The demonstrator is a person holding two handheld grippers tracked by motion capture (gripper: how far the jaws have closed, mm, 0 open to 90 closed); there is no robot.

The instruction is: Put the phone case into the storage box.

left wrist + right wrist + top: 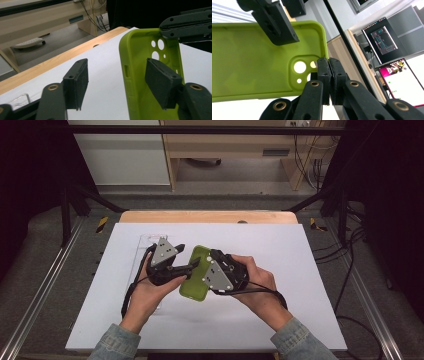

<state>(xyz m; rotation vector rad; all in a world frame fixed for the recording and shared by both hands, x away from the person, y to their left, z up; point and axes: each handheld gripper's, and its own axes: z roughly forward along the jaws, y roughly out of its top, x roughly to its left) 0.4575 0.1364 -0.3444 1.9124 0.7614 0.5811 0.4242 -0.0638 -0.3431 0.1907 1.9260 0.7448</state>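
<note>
A lime-green phone case (194, 280) is held above the white table sheet, its hollow inside showing. My right gripper (329, 62) is shut on the case's rim (322, 42) next to the camera holes (300, 67). It also appears clamped on the case's top edge in the left gripper view (185, 25). My left gripper (117, 72) is open and straddles one long side wall (127, 75). One of its pads (162, 85) is inside the case, and the other pad (76, 82) stands clear outside it. In the high view, the two grippers (192, 265) (212, 255) meet over the case.
A clear plastic piece (145, 245) lies on the white sheet (280, 250) left of the hands. The wooden table edge (210, 216) runs along the far side. Two lit monitors (384, 40) stand off to one side, with cables and a cabinet beyond the table.
</note>
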